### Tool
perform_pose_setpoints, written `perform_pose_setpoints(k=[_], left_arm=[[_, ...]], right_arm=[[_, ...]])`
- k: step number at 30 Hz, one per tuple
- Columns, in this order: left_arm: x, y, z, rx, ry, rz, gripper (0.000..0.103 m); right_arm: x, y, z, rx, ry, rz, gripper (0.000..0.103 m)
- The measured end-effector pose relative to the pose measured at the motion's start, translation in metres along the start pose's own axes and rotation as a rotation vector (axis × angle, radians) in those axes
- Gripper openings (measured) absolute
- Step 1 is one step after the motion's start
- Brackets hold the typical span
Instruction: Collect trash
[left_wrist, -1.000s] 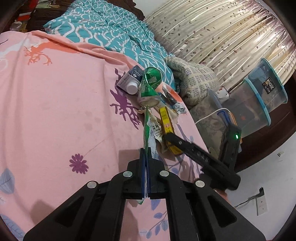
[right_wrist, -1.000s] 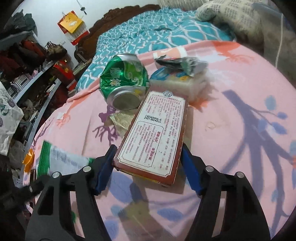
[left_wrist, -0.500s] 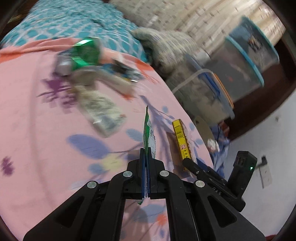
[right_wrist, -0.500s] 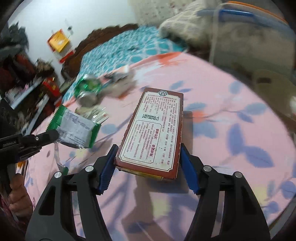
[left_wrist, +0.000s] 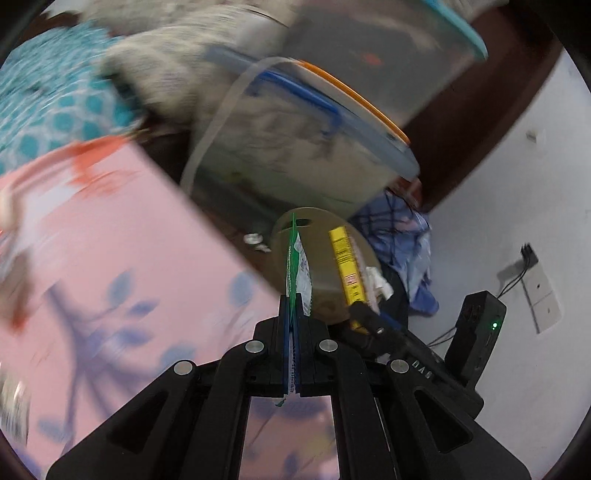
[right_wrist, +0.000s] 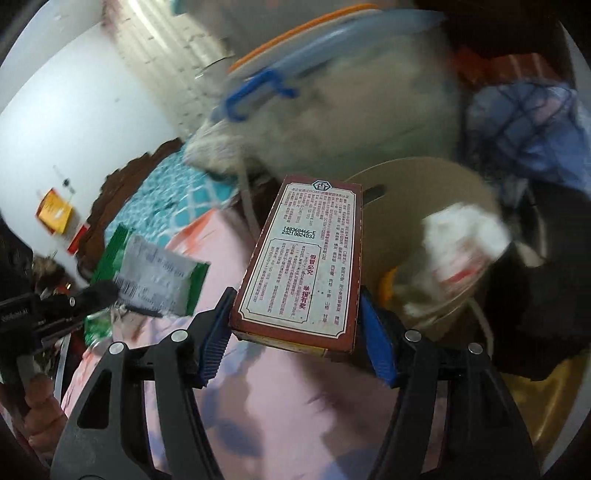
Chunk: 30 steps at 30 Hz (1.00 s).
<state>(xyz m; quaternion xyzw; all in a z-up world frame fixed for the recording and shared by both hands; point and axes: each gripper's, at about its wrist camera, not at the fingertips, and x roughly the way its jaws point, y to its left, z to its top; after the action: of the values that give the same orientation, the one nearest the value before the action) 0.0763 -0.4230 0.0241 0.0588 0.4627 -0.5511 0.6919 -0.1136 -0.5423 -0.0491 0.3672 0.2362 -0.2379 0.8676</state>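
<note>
Right wrist: storage tub (right_wrist: 351, 122) and clothes (right_wrist: 524, 125) crowd bin (right_wrist: 417, 184).

Printed on the white label of the flat maroon-bordered cardboard box (right_wrist: 301, 258): the codes "148368466-E" and "2021082403J" at centre, with red Chinese characters "假冒必究" toward 5 o'clock. Fine print elsewhere too small to read. Green-and-white foil wrapper (right_wrist: 155, 273): barcode only, blurred.

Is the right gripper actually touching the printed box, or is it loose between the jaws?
Touching. In the right wrist view both blue pads of the right gripper press the sides of the printed box, holding it clear of the pink bedspread.
</note>
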Motion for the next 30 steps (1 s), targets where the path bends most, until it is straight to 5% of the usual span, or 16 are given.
perform_pose_setpoints(k=[5, 7, 9, 13, 21, 27, 30], left_arm=[[0.067, -0.041, 0.039, 0.063, 0.047, 0.002, 0.002], [0.092, -0.047, 0.049, 0.075, 0.067, 0.024, 0.02], [0.113, -0.05, 0.055, 0.081, 0.084, 0.06, 0.03], [0.123, -0.042, 0.055, 0.062, 0.099, 0.049, 0.031], [0.096, -0.015, 0.033, 0.033, 0.09, 0.079, 0.04], [0.035, 0.016, 0.007, 0.012, 0.022, 0.111, 0.04], [0.002, 0.031, -0.004, 0.0, -0.022, 0.137, 0.049]], right_arm=[[-0.008, -0.041, 0.03, 0.053, -0.056, 0.001, 0.088], [-0.018, -0.051, 0.034, 0.061, -0.107, -0.007, 0.088], [-0.028, -0.069, 0.038, 0.088, -0.15, -0.045, 0.081], [-0.029, -0.098, 0.034, 0.15, -0.131, -0.066, 0.04], [0.002, -0.09, 0.032, 0.104, -0.025, -0.057, 0.035], [0.043, -0.072, 0.051, 0.113, 0.066, 0.044, 0.036], [0.072, -0.05, 0.063, 0.078, 0.139, 0.098, 0.036]])
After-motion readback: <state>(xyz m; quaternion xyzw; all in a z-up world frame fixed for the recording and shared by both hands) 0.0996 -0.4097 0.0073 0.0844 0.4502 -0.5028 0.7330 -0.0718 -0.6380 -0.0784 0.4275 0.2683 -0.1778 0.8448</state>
